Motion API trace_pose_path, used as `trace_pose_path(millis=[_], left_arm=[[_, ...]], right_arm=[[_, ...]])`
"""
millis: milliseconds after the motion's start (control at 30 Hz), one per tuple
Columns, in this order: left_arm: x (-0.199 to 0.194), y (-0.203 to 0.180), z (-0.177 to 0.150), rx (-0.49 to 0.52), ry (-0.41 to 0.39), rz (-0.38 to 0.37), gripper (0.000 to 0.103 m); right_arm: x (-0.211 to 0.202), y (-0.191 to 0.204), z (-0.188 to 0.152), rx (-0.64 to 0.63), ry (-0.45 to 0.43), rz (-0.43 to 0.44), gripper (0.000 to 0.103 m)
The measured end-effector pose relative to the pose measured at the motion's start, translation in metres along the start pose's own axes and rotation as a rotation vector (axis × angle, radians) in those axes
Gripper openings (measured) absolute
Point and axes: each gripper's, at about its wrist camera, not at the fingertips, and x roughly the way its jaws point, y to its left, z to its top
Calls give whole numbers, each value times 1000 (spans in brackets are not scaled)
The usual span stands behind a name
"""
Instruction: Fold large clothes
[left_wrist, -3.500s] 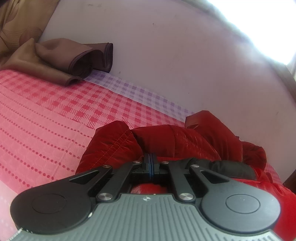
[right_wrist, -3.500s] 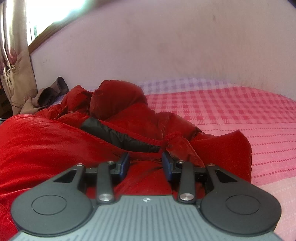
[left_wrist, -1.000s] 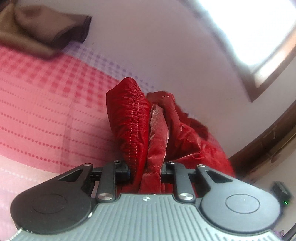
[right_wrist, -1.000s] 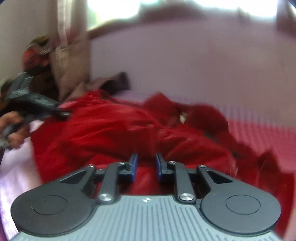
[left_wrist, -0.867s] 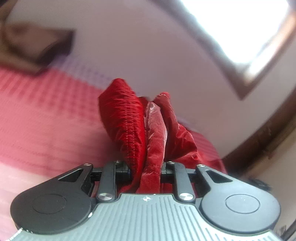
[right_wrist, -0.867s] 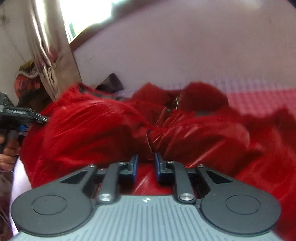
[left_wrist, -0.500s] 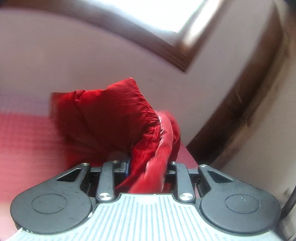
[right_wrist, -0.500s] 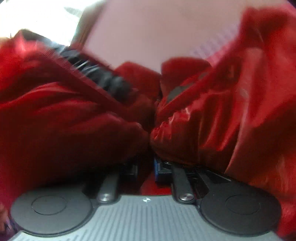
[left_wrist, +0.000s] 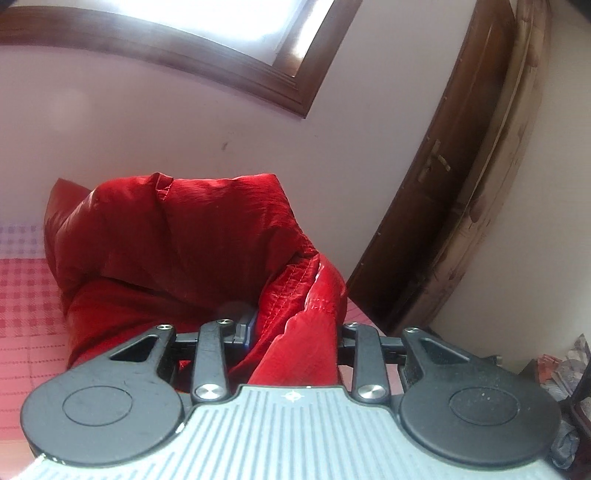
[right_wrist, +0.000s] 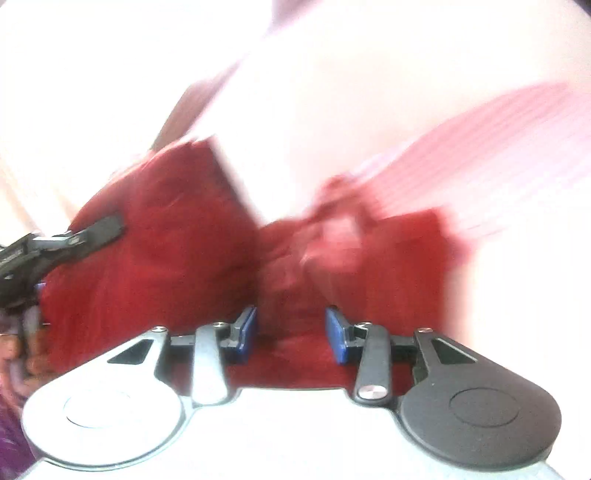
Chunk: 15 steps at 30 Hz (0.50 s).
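Note:
A red quilted puffer jacket (left_wrist: 173, 236) hangs bunched above the pink checked bed (left_wrist: 22, 295). My left gripper (left_wrist: 295, 328) is shut on a thick fold of its hem, which fills the gap between the fingers. In the blurred right wrist view the jacket (right_wrist: 166, 251) spreads in front of my right gripper (right_wrist: 291, 328), whose blue pads (right_wrist: 245, 325) stand apart with red fabric lying between them. The left gripper (right_wrist: 55, 247) shows at the left edge there, holding the jacket's far corner.
A window with a dark wooden frame (left_wrist: 229, 70) is in the wall above the bed. A brown wooden door (left_wrist: 461, 166) stands at the right, with clutter (left_wrist: 561, 373) on the floor beside it. The pink bedspread (right_wrist: 498, 158) shows behind the jacket.
Both grippers have lifted the jacket and swung it round; the left view turned from the bed to the window and door. The right gripper's pads now stand wider apart than before.

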Motion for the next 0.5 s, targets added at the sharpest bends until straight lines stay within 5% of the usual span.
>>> trace_pose_path(millis=[200,367,433,500], left_arm=[[45,-55,-16,132,30,22,38],[85,-79,-40,274,-1,-20,60],[89,-77,-51,293,-31,-96,73],[94,-79,-66,344,-34,-108,79]], right_arm=[[21,-36,-8,169,35,87,38],[20,-78,-12,415,-2,236,39],[-1,-90,-3,430,-50,246,40],[-31,-94,9,383,-97,212,57]])
